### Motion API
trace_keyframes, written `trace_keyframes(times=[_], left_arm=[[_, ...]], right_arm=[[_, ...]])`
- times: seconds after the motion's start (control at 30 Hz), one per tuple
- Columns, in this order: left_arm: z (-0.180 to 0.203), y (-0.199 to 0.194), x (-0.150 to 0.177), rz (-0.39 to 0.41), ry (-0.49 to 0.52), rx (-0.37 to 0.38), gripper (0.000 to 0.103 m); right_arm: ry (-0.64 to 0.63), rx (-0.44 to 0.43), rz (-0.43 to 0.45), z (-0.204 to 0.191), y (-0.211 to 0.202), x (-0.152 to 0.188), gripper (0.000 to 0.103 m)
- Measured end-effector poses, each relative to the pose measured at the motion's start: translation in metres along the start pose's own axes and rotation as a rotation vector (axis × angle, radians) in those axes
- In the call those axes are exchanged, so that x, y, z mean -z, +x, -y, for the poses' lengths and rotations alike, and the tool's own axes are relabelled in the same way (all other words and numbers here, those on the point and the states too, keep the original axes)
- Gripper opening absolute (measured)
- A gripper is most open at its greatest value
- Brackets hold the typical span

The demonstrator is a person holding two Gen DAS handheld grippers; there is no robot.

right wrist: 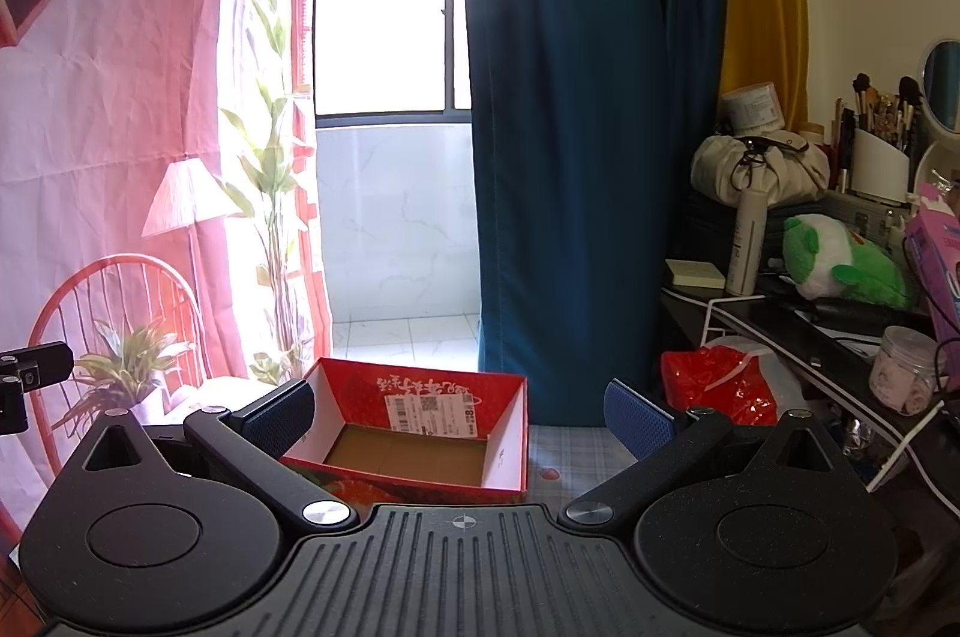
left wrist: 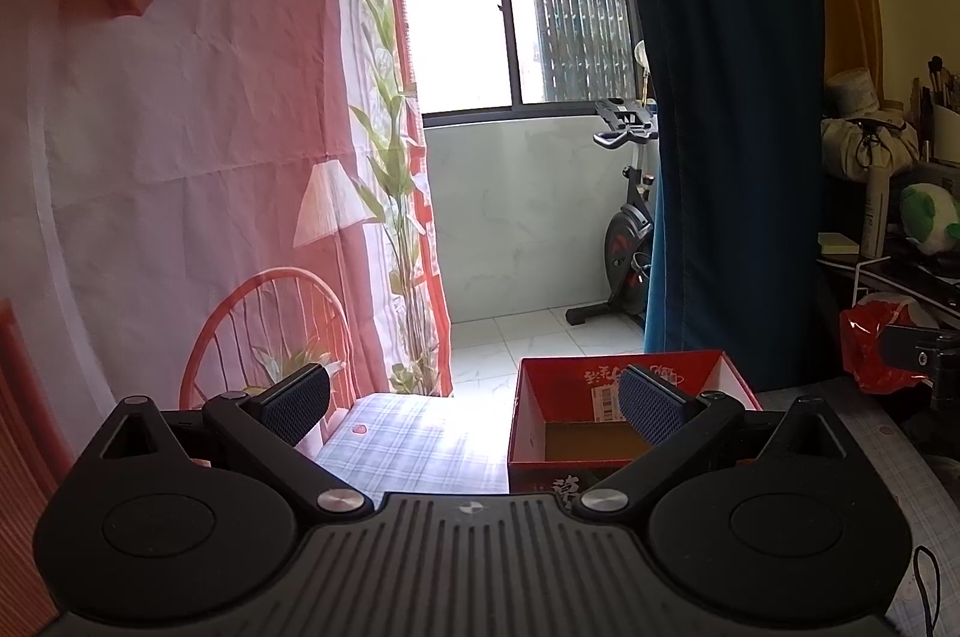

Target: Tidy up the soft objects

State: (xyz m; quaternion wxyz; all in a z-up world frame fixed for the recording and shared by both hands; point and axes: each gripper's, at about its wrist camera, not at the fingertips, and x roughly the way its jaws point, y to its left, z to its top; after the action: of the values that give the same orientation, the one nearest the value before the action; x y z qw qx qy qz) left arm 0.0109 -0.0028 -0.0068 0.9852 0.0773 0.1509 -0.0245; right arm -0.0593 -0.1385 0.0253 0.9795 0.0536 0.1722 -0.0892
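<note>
An open red cardboard box with a bare brown bottom stands on the checked tablecloth; it also shows in the left wrist view. A green and white plush toy lies on the dark shelf at the right, also seen at the right edge of the left wrist view. My left gripper is open and empty, its right finger over the box. My right gripper is open and empty, just in front of the box.
A red plastic bag sits beside the table under a cluttered shelf with a spray bottle, a cloth bag and a jar. A blue curtain hangs behind the box. An exercise bike stands by the window.
</note>
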Motion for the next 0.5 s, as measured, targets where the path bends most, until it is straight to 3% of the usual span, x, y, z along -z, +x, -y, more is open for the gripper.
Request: trace_keyframes(times=[0.5], left_arm=[[-0.0006, 0.0014, 0.0022, -0.009, 0.0, 0.014, 0.103]], right_arm=[[-0.001, -0.001, -0.003, -0.0002, 0.0009, 0.0018, 0.103]])
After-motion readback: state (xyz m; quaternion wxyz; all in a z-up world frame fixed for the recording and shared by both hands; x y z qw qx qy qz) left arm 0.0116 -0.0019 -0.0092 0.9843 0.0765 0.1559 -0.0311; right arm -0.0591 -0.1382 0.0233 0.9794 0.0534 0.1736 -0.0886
